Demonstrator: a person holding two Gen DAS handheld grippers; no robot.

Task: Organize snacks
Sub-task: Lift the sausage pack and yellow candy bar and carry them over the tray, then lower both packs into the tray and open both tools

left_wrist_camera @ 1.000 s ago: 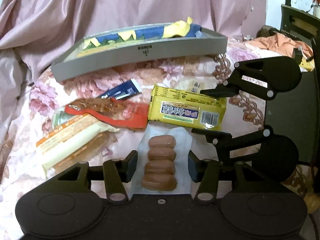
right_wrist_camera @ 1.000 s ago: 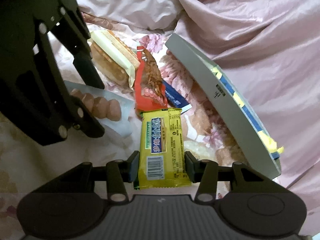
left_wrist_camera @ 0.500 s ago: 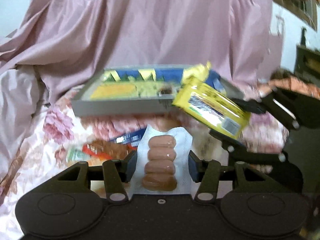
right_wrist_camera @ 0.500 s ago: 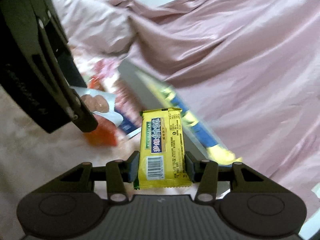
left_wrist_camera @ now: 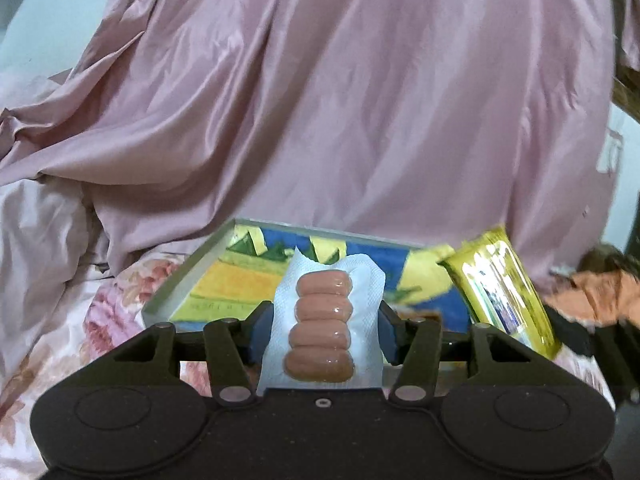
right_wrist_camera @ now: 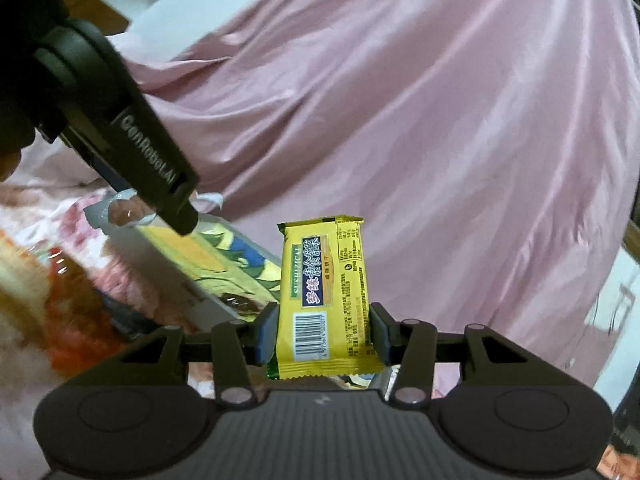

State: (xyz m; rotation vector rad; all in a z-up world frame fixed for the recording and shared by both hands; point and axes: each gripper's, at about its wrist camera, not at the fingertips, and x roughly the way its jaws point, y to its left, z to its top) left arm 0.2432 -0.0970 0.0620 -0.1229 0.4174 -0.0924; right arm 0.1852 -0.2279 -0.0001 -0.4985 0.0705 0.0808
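Now: left gripper [left_wrist_camera: 325,330] clamped on sausage pack [left_wrist_camera: 322,326], up over tray [left_wrist_camera: 188,276] | right gripper [right_wrist_camera: 323,336] clamped on yellow bar [right_wrist_camera: 326,300], up beside tray | pink sheet [left_wrist_camera: 340,100] behind

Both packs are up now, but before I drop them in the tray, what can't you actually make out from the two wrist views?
- Tray floor, left wrist view: its middle is hidden behind the sausage pack and the left gripper.
- Tray's far end, right wrist view: hidden behind the yellow snack bar.
- Loose snacks on the bedspread, right wrist view: motion-blurred, unreadable.
- Right gripper, left wrist view: mostly cut off.
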